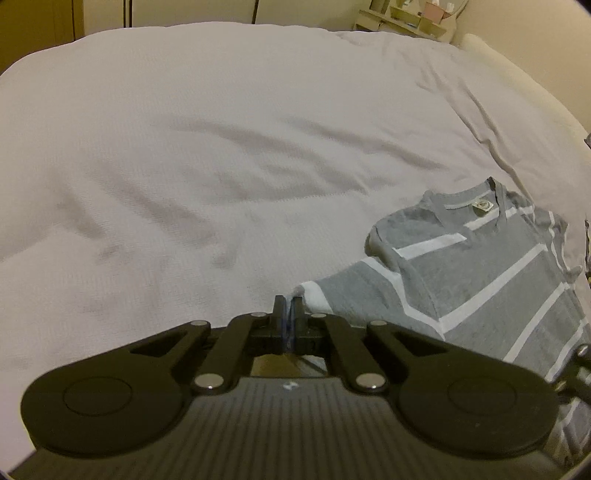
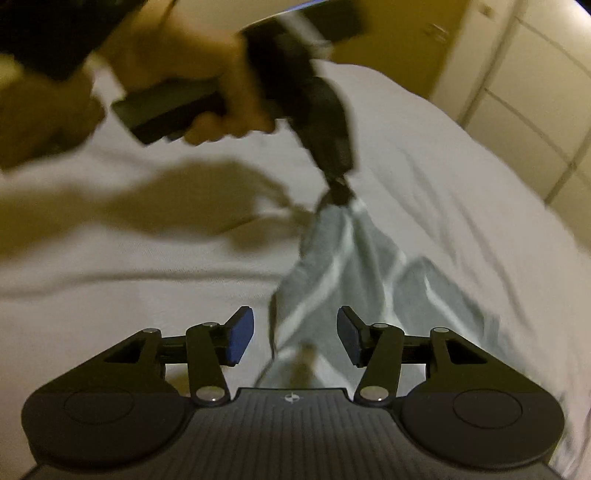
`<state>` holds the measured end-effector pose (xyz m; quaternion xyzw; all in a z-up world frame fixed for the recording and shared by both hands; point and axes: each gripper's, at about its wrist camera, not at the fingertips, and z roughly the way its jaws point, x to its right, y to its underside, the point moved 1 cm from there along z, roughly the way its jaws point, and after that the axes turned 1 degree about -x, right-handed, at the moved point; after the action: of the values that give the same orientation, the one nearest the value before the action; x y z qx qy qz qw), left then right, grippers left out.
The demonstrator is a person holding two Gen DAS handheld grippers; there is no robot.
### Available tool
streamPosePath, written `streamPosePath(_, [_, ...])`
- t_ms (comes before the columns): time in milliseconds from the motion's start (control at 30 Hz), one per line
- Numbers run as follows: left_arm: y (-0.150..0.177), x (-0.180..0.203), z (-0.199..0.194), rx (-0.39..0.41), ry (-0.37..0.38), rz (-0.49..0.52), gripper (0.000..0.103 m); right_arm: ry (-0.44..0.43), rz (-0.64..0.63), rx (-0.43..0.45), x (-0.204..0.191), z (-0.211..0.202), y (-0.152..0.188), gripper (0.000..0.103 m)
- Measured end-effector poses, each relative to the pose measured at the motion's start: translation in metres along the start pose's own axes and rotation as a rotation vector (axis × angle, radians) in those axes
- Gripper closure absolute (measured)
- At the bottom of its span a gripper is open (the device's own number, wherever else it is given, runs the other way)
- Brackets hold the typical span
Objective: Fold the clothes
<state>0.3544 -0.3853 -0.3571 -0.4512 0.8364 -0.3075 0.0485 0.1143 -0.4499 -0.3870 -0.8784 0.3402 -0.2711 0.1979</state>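
A grey shirt with white stripes [image 1: 480, 266] lies partly folded on the white bed cover at the right of the left wrist view, its neck label facing up. My left gripper [image 1: 290, 306] is shut, and a white-edged bit of the shirt sits at its fingertips. The right wrist view shows that same left gripper [image 2: 338, 192], held by a hand [image 2: 221, 92], pinching one end of the shirt [image 2: 351, 266] and lifting it off the bed. My right gripper [image 2: 295, 339] is open, blue pads [image 2: 240, 339] wide apart, hovering over the shirt's near end without touching it.
The white bed cover [image 1: 221, 147] fills most of both views, lightly wrinkled. A shelf with boxes [image 1: 406, 18] stands beyond the far right corner of the bed. Pale cupboard doors [image 2: 517, 74] rise behind the bed in the right wrist view.
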Motion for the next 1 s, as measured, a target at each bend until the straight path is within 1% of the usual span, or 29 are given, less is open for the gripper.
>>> streamPosePath(67, [0.003, -0.002, 0.002, 0.012, 0.009, -0.015, 0.103, 0.063, -0.141, -0.042, -0.018, 0.019, -0.002, 0.042])
streamPosePath(133, [0.003, -0.001, 0.001, 0.045, 0.035, -0.037, 0.103, 0.130, -0.276, -0.094, -0.031, 0.041, 0.002, 0.044])
streamPosePath(167, [0.002, 0.000, -0.002, 0.064, 0.047, -0.039, 0.103, 0.152, -0.275, -0.099, -0.029, 0.045, 0.001, 0.046])
streamPosePath(200, [0.001, 0.001, -0.005, 0.074, 0.051, -0.037, 0.103, 0.173, -0.267, -0.102, -0.028, 0.049, 0.000, 0.050])
streamPosePath(233, [0.001, 0.003, -0.007, 0.083, 0.053, -0.034, 0.103, 0.194, -0.260, -0.105, -0.026, 0.053, -0.001, 0.062])
streamPosePath(267, [0.000, 0.004, -0.009, 0.091, 0.055, -0.031, 0.103, 0.215, -0.253, -0.108, -0.024, 0.057, -0.002, 0.070])
streamPosePath(300, [0.000, 0.005, -0.011, 0.099, 0.057, -0.028, 0.103, 0.207, -0.239, -0.090, -0.023, 0.054, -0.003, 0.088])
streamPosePath(333, [0.000, 0.004, -0.013, 0.103, 0.057, -0.029, 0.103, 0.195, -0.225, -0.071, -0.023, 0.050, -0.005, 0.100])
streamPosePath(433, [0.003, -0.001, -0.018, 0.101, 0.051, -0.029, 0.103, 0.162, -0.183, -0.012, -0.021, 0.038, -0.008, 0.099])
streamPosePath(500, [0.006, -0.006, -0.020, 0.095, 0.033, -0.025, 0.103, 0.139, -0.155, 0.027, -0.020, 0.029, -0.011, 0.099])
streamPosePath(567, [0.010, -0.013, -0.020, 0.085, 0.004, -0.035, 0.102, 0.117, -0.127, 0.066, -0.019, 0.021, -0.014, 0.087])
streamPosePath(633, [0.016, -0.022, -0.022, 0.078, -0.030, -0.057, 0.101, 0.094, -0.099, 0.105, -0.018, 0.013, -0.016, 0.069])
streamPosePath(667, [0.021, -0.026, -0.026, 0.077, -0.037, -0.069, 0.100, 0.095, -0.080, 0.090, -0.017, 0.011, -0.012, 0.066])
streamPosePath(700, [0.027, -0.028, -0.029, 0.078, -0.039, -0.081, 0.098, 0.097, -0.060, 0.072, -0.016, 0.009, -0.007, 0.060])
streamPosePath(767, [0.039, -0.034, -0.036, 0.079, -0.044, -0.104, 0.097, 0.102, -0.021, 0.035, -0.014, 0.004, 0.002, 0.058])
streamPosePath(867, [0.064, -0.030, -0.046, 0.076, 0.021, -0.144, 0.096, 0.109, 0.038, -0.020, -0.011, -0.002, 0.016, 0.057])
streamPosePath(900, [0.073, -0.026, -0.049, 0.070, 0.056, -0.155, 0.096, 0.111, 0.058, -0.038, -0.010, -0.005, 0.021, 0.056])
streamPosePath(967, [0.092, -0.009, -0.049, 0.051, 0.145, -0.160, 0.089, 0.116, 0.097, -0.074, -0.008, -0.009, 0.030, 0.054])
streamPosePath(1000, [0.100, 0.001, -0.047, 0.039, 0.180, -0.144, 0.080, 0.118, 0.116, -0.093, -0.007, -0.011, 0.035, 0.052])
